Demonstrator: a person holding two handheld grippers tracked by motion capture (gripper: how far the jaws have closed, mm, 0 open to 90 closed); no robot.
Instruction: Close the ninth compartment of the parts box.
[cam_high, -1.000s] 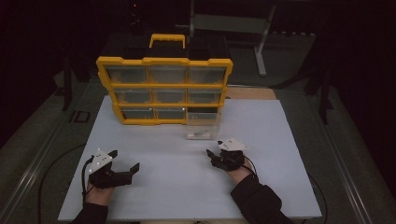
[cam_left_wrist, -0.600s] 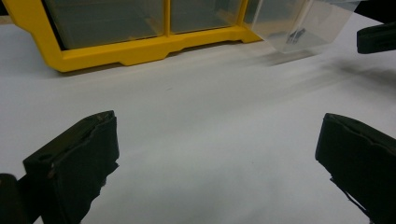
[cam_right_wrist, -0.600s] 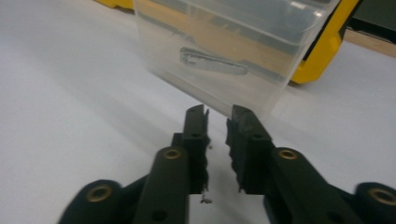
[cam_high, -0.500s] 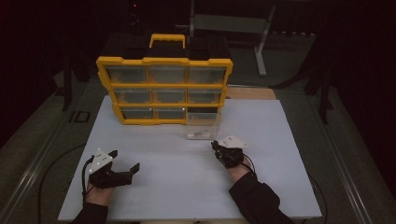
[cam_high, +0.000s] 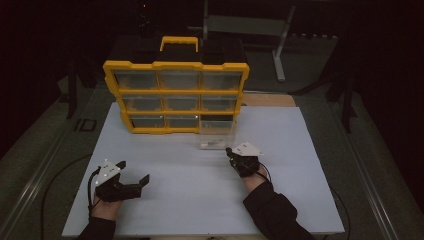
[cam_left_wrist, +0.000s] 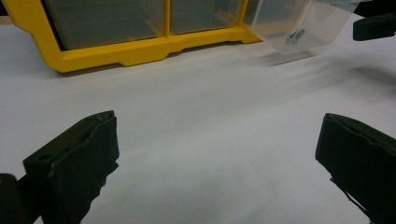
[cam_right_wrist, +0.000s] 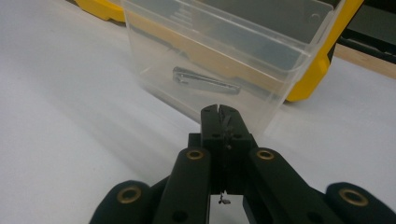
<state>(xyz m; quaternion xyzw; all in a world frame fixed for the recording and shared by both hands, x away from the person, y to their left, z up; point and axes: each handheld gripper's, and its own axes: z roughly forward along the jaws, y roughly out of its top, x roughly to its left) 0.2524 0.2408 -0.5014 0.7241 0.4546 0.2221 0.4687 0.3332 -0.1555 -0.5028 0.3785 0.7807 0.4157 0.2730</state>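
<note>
A yellow organiser (cam_high: 175, 95) with clear drawers stands at the back of the white table. Its bottom right drawer (cam_high: 217, 132) is pulled out toward me. In the right gripper view a metal nail clipper (cam_right_wrist: 205, 80) lies inside the drawer (cam_right_wrist: 224, 56). My right gripper (cam_high: 229, 150) is shut with nothing between its jaws, and its tip (cam_right_wrist: 219, 109) is just in front of the drawer's front wall. My left gripper (cam_high: 134, 171) rests low at the table's front left, open wide and empty (cam_left_wrist: 217, 126), pointing toward the organiser (cam_left_wrist: 140, 46).
The white table top (cam_high: 200, 195) spreads between both hands. A bare wooden strip (cam_high: 267, 100) shows behind the organiser's right side. A metal stand (cam_high: 280, 45) rises in the dark beyond the table.
The right gripper's jaws have closed from partly open to shut, and it has edged slightly toward the pulled-out drawer. The left gripper has stayed put.
</note>
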